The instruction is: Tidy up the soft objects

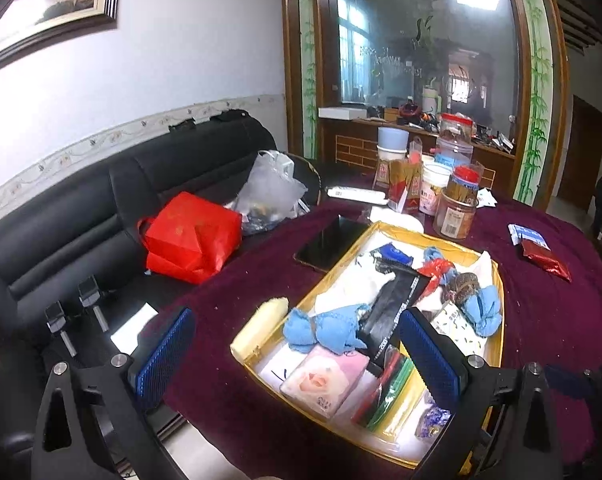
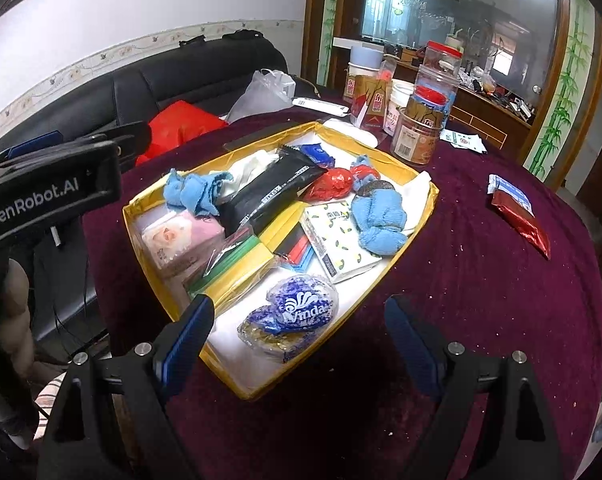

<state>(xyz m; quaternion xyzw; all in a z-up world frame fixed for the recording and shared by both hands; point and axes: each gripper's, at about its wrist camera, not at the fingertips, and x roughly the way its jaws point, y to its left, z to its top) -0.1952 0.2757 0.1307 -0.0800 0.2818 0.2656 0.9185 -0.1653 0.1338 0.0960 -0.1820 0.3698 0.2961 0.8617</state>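
While both grippers hang open, the Vinda tissue pack (image 2: 291,316) lies just above the right gripper (image 2: 299,334), at lower centre, long axis slanting up-right

A: Tray (image 2: 417,216) yellow; bench (image 2: 481,280) under maroon cloth, white specks; rags (image 2: 381,216) light blue

B: Tissue pack (image 2: 293,316) blue-white; pouch (image 2: 521,220) red foil; sofa (image 1: 81,216) black

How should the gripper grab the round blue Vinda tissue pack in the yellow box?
Probably from above, jaws across the narrow width of the Vinda pack. It lies flat on the white floor of the yellow box, near the corner closest to the right gripper, with bare floor beside it, so fingers could slip down either side. The right gripper is open with nothing between its fingers.
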